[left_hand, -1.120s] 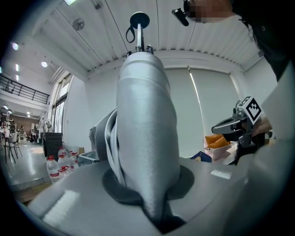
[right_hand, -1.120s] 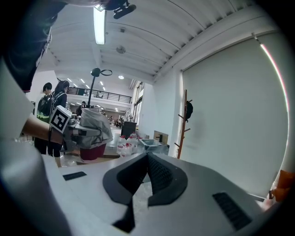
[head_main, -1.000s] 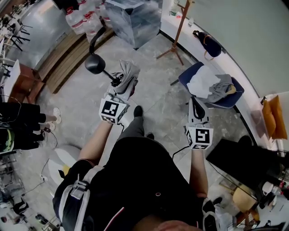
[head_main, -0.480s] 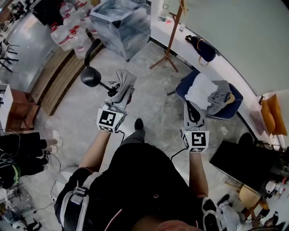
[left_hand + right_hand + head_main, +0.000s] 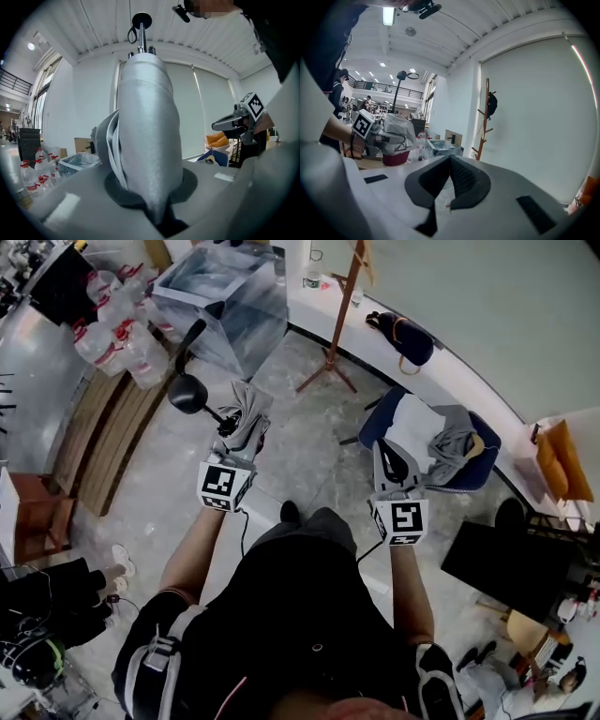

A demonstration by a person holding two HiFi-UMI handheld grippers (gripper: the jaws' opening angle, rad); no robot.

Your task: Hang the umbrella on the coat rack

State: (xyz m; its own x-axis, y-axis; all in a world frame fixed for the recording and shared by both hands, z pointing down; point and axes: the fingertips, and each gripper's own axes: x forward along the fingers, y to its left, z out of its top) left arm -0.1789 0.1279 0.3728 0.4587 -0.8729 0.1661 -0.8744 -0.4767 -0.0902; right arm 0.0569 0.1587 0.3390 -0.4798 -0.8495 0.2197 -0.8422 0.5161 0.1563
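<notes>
Left tongs (image 5: 241,435) pinch the folded umbrella (image 5: 247,407) by its soft, slippery cloth, well apart from the coat rack (image 5: 335,329). Right tongs (image 5: 387,457) are pressed together, empty. The umbrella is probably light and floppy, so its handle strap (image 5: 132,33) looks the surest hold.

The umbrella (image 5: 246,413) is pale silver-grey cloth with a black handle (image 5: 187,393), and the coat rack (image 5: 330,343) is reddish-brown wood. The left tool (image 5: 244,435) and the right tool (image 5: 389,463) are light grey with black pads (image 5: 464,178), and each bears a cube (image 5: 225,486) of black-and-white square markers. The floor (image 5: 309,442) is mottled grey, the chair (image 5: 375,423) is blue under white and grey clothes (image 5: 417,427), and the person's top (image 5: 300,615) is black.
</notes>
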